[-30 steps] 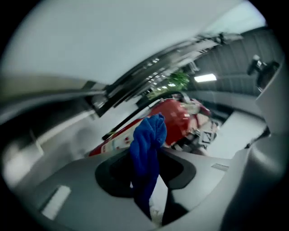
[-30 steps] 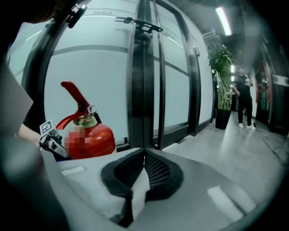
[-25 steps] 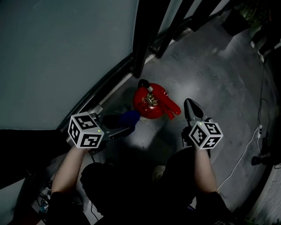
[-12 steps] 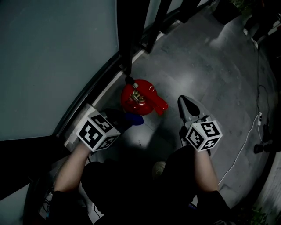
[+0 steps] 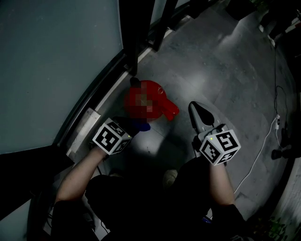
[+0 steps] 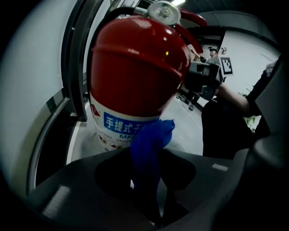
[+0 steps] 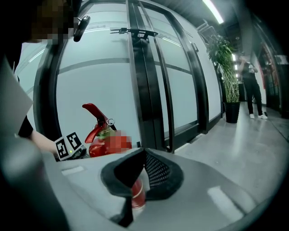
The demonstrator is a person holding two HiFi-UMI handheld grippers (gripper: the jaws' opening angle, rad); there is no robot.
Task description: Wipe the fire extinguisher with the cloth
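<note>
Now, in the head view, a red cylindrical metal fire extinguisher [image 5: 159,93] stands upright on the grey concrete floor [image 5: 221,61], just beside the black frame [image 5: 129,42] of a frosted glass wall [image 5: 51,56]. The left gripper [image 5: 131,126] reaches toward its near side and pinches a crumpled blue cloth [image 5: 142,125] that lies against the cylinder. The right gripper [image 5: 197,109] hangs to the right of the extinguisher, apart from it, with its jaws drawn to a single point. A thin white cable [image 5: 261,157] trails over the floor at the far right.

The left gripper view shows the jaws clamped on the cloth, which rises between them. Its free end touches the lower body of the extinguisher at the edge of a blue label with white print [image 6: 118,124]. A round silver pressure gauge [image 6: 165,12] sits at the top, and the right gripper shows beyond, clear of the cylinder.

The right gripper view shows its jaws closed to a narrow slit; a small red and pale patch shows there, too unclear to identify. The extinguisher stands off to the left with its red lever handle [image 7: 92,113] raised, and the left gripper is just beside it. A tall potted plant [image 7: 224,67] and a standing person [image 7: 251,88] are far down the corridor
</note>
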